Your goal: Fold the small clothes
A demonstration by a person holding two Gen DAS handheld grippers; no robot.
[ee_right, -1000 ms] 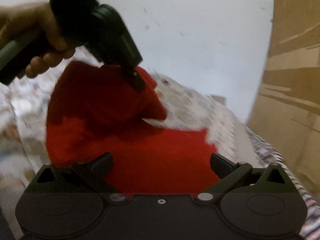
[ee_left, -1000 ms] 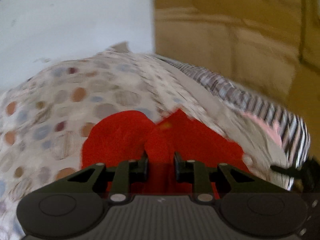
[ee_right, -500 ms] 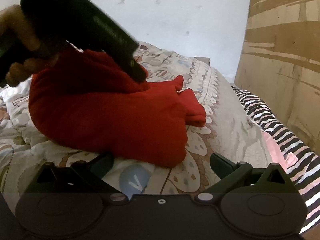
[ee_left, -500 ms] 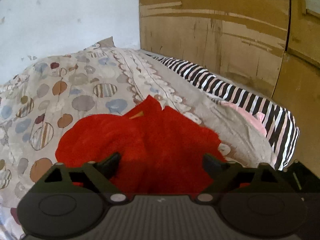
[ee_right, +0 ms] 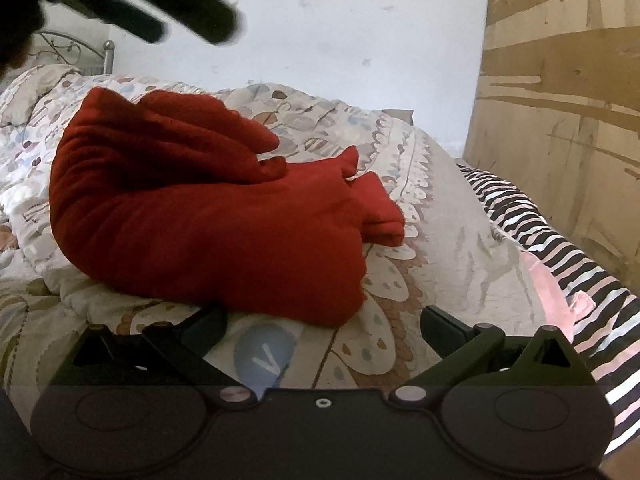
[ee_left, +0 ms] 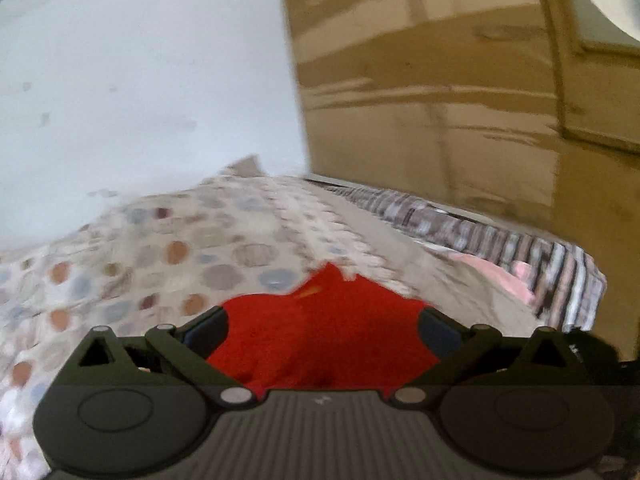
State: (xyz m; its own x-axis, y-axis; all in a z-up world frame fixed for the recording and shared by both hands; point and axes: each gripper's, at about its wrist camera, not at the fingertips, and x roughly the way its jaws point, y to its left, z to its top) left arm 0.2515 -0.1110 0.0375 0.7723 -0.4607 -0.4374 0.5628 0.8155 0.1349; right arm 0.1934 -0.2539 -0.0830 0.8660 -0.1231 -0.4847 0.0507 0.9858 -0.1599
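now left gripper (ee_left: 322, 326) jaws opening wide above the red garment (ee_right: 208, 216) on the bed (ee_right: 452, 216), nothing pinched, right gripper (ee_right: 322, 326) jaws wide, empty, near the garment.

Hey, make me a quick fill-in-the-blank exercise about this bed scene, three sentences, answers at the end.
1. The folded garment lying on the quilt is ____ in colour.
2. The right claw stands ____, with nothing between its fingers.
3. The fabric along the quilt's right edge has a ____ pattern.

Missing words: red; open; striped
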